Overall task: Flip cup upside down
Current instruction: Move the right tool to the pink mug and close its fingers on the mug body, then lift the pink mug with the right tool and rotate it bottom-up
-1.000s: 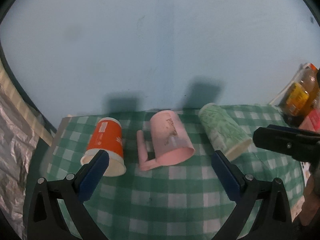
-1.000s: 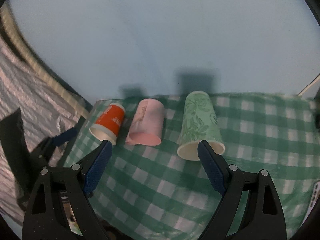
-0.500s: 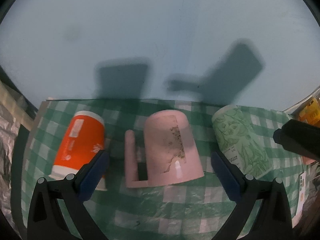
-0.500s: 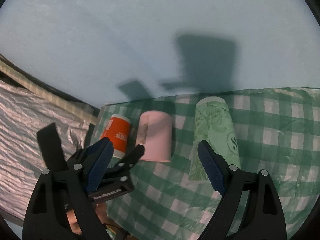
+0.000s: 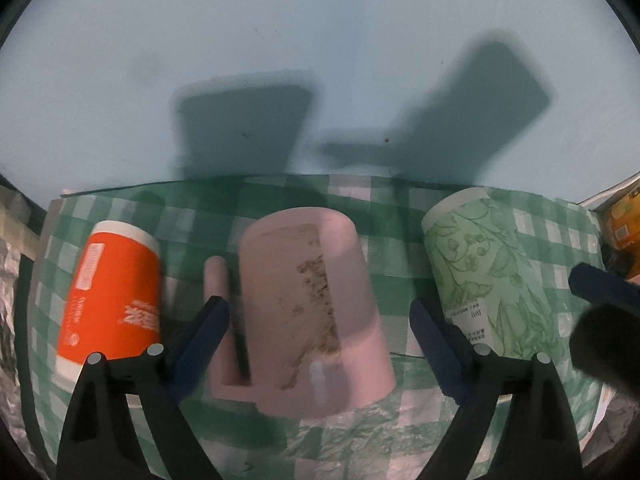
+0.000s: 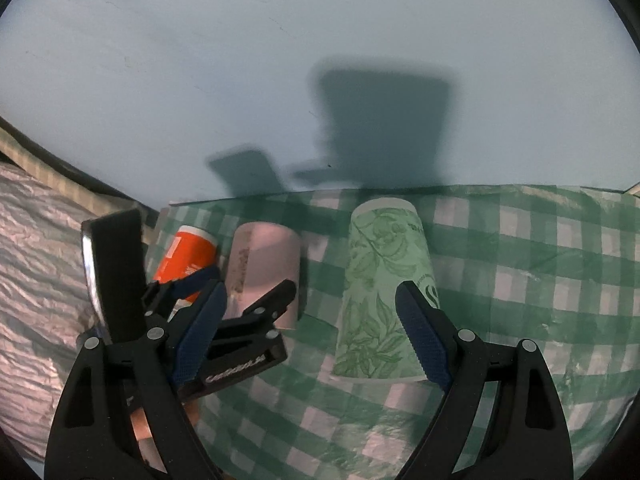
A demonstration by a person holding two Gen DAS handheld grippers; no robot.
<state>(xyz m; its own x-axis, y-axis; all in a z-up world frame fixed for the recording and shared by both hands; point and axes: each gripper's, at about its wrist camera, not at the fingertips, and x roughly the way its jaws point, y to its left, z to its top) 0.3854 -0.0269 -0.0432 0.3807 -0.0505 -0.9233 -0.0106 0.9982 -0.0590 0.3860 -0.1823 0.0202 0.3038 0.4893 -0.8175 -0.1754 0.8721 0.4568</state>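
Three cups lie on their sides on a green checked cloth point(image 5: 360, 440), rims toward me. The pink handled cup point(image 5: 308, 300) lies in the middle, the orange paper cup point(image 5: 112, 296) on the left, the green leaf-patterned paper cup point(image 5: 488, 276) on the right. My left gripper point(image 5: 320, 320) is open, its fingers on either side of the pink cup with the handle just inside the left finger. My right gripper point(image 6: 312, 308) is open; its right finger overlaps the green cup point(image 6: 384, 292). The left gripper point(image 6: 240, 300) shows there around the pink cup point(image 6: 264, 264), beside the orange cup point(image 6: 186, 256).
A pale blue wall point(image 5: 320, 60) rises right behind the cloth. Crinkled silver foil point(image 6: 36, 264) lies off the cloth's left edge. An orange-labelled bottle point(image 5: 624, 220) stands at the far right edge. The right gripper's dark body point(image 5: 604, 312) sits close on the right.
Both grippers have moved forward and down toward the cups. The left gripper's fingers now straddle the pink cup, and the right gripper has closed in on the green cup.
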